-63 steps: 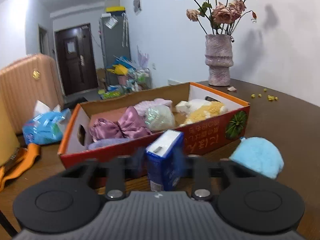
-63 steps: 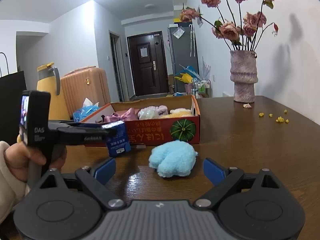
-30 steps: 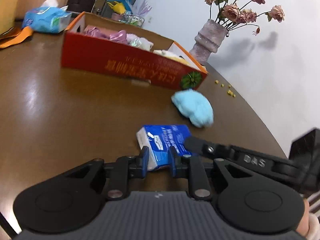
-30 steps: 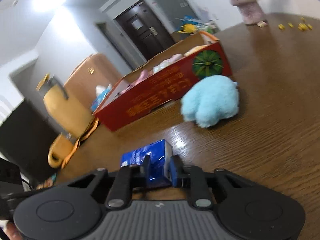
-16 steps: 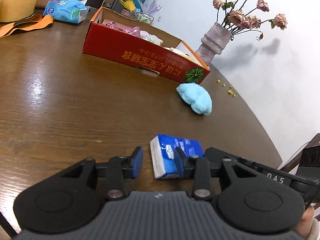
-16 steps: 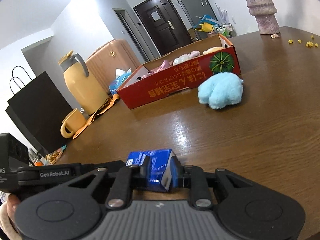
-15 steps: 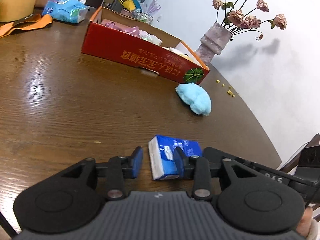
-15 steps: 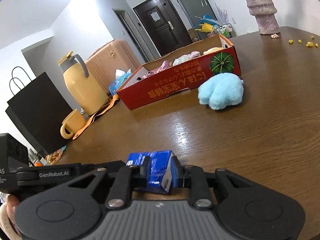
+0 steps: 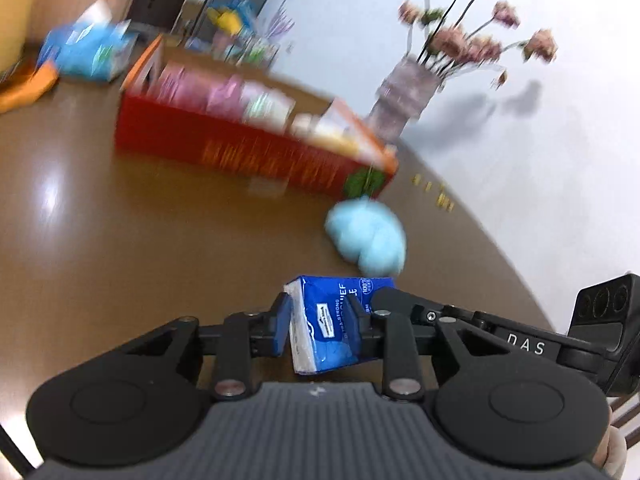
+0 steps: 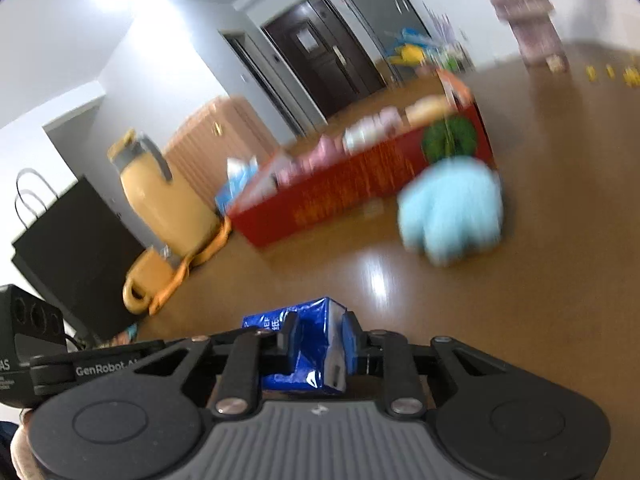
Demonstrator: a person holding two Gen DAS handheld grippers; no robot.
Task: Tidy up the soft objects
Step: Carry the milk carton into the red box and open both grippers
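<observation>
A blue tissue pack (image 9: 332,328) is held between both grippers above the brown table (image 9: 120,216). My left gripper (image 9: 320,326) is shut on one end of it. My right gripper (image 10: 320,346) is shut on the other end of the same pack (image 10: 308,356), squeezing it. A fluffy light-blue soft toy (image 9: 366,240) lies on the table beyond, also in the right wrist view (image 10: 452,210). Behind it stands a red cardboard box (image 9: 248,156) holding several pink, white and yellow soft items; it also shows in the right wrist view (image 10: 352,188). Both views are blurred.
A vase of dried roses (image 9: 404,104) stands at the far right by the wall. A blue tissue bag (image 9: 88,56) lies left of the box. A yellow jug (image 10: 164,196), a mug (image 10: 142,286) and a black paper bag (image 10: 76,256) stand at the table's left.
The left gripper's jaws have closed on the tissue pack, which was loose between them half a second ago. Both grippers moved closer to the blue toy and box; the views are motion-blurred.
</observation>
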